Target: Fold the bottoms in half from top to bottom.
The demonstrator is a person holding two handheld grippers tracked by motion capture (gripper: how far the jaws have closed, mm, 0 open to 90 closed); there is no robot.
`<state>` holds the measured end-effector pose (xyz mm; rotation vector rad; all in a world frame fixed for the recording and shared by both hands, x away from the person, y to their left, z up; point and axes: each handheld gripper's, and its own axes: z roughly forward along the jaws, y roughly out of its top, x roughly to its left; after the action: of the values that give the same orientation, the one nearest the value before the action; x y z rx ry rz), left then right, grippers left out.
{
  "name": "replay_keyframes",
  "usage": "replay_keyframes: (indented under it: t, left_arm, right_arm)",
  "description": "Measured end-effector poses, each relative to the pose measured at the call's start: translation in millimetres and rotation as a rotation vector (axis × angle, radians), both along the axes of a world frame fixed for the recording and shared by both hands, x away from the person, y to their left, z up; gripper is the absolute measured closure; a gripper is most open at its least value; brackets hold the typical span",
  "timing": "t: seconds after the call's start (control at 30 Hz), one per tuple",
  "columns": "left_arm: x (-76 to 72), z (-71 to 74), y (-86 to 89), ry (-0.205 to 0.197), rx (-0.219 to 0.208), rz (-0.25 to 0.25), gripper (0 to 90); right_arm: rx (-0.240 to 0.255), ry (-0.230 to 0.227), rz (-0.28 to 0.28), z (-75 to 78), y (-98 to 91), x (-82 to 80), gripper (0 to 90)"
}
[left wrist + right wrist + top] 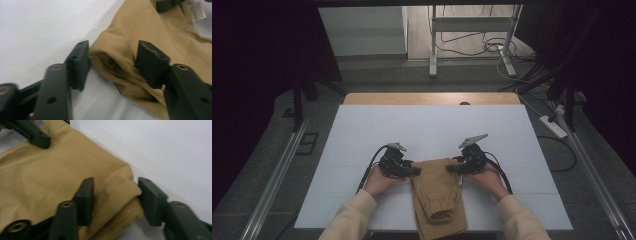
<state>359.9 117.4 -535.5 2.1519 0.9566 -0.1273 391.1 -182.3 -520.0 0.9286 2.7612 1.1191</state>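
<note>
A tan folded garment (438, 192) lies on the white table top (432, 130) at the near middle, its lower end hanging over the front edge. My left gripper (414, 170) is at the garment's far left corner, open, and that folded corner (112, 60) sits between its jaws. My right gripper (451, 169) is at the far right corner, also open, straddling the folded edge (120, 192). The right gripper's jaw tip (166, 3) and a white label (198, 10) show beyond the cloth in the left gripper view. In the right gripper view the left gripper's jaw (32, 133) rests on the cloth.
A wooden strip (432, 98) borders the table's far edge. Behind it stand a metal frame (472, 30) and loose cables (484, 47) on the floor. A power strip (553, 126) lies to the right. Metal rails (272, 180) run along both sides.
</note>
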Motion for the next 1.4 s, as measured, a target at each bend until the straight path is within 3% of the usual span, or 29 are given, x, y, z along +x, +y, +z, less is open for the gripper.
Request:
replay_keyframes:
  t: [0.17,0.43,0.93,1.4]
  left_arm:
    - [-3.0,1.0,-2.0,-0.015,0.003,-0.031,64.6]
    - [-5.1,5.2,-3.5,-0.050,0.007,-0.050,75.4]
    - [0.8,23.8,1.8,-0.116,-0.030,-0.023,77.4]
    - [24.4,40.1,7.1,-0.157,-0.047,-0.002,77.5]
  right_arm:
    - [-0.031,-0.025,0.045,1.8,5.8,-5.6,69.4]
    - [-0.033,-0.045,0.049,4.1,6.3,-7.4,73.9]
    - [0.027,-0.148,0.017,19.9,3.2,-8.6,75.3]
    - [0.081,-0.184,-0.029,29.4,3.1,8.7,75.3]
